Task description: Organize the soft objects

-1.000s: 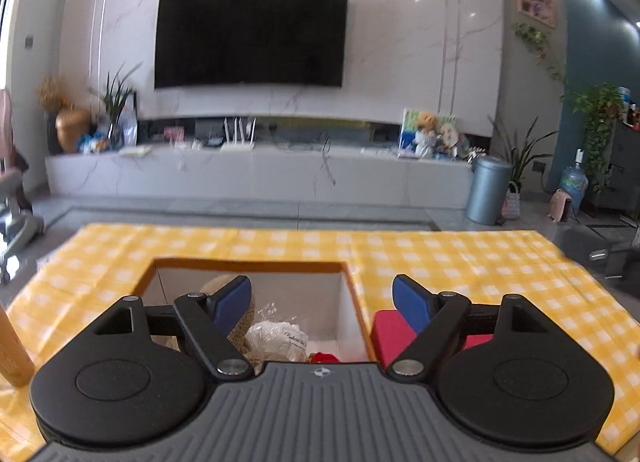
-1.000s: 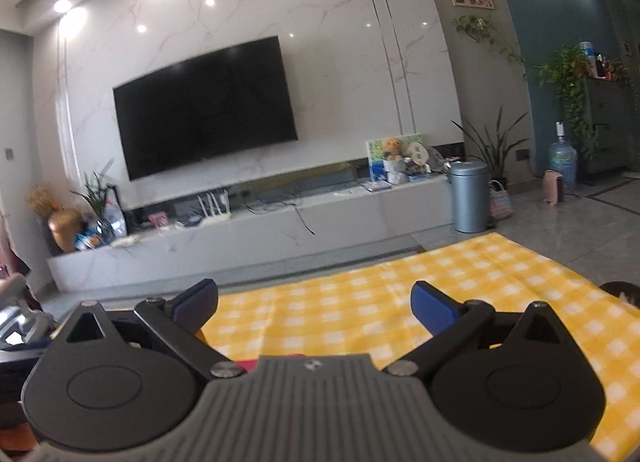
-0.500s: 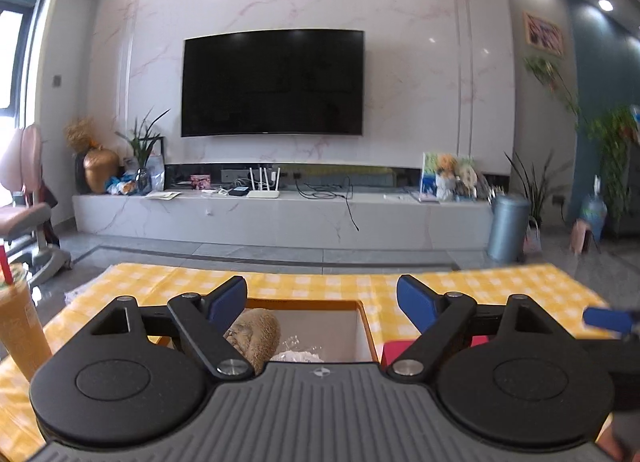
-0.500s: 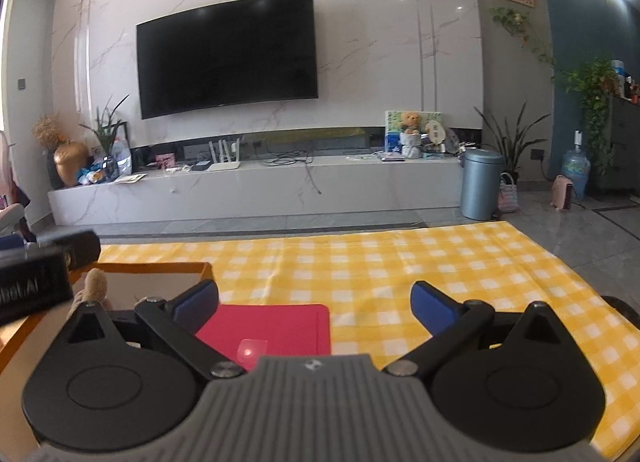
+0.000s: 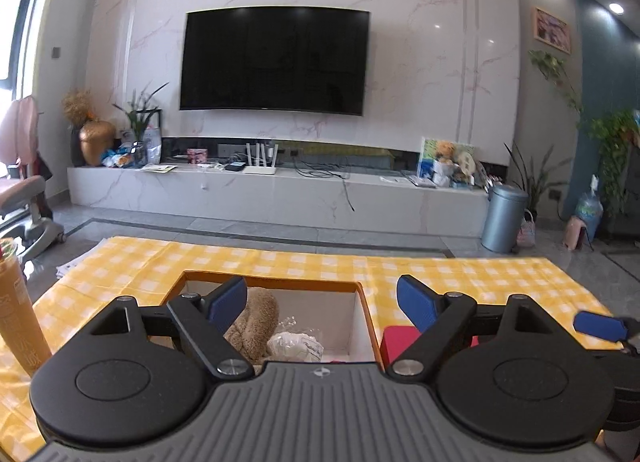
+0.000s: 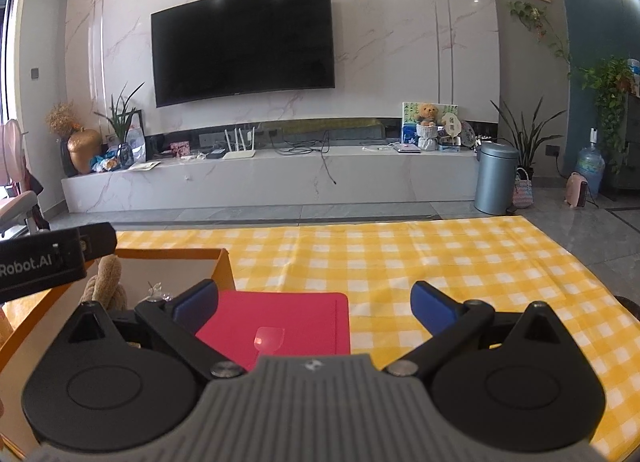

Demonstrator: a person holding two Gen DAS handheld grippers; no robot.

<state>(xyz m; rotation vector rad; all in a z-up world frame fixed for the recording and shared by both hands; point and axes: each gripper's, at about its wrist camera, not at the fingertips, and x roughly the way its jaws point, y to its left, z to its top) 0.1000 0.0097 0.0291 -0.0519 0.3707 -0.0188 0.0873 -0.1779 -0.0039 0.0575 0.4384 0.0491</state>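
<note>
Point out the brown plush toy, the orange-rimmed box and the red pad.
brown plush toy (image 5: 256,320), left wrist view, on its fuzzy body.
orange-rimmed box (image 5: 280,283), left wrist view, on the far rim.
red pad (image 6: 288,314), right wrist view, on its flat top.

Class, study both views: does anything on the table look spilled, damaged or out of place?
Nothing stands out. The box sits upright with a brown plush toy and a wrapped white item inside; the red pad lies flat beside it on the checked cloth.

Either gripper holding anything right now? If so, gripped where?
Nothing held. Left gripper is open above the orange box with the plush toy inside; right gripper is open over the red pad.
</note>
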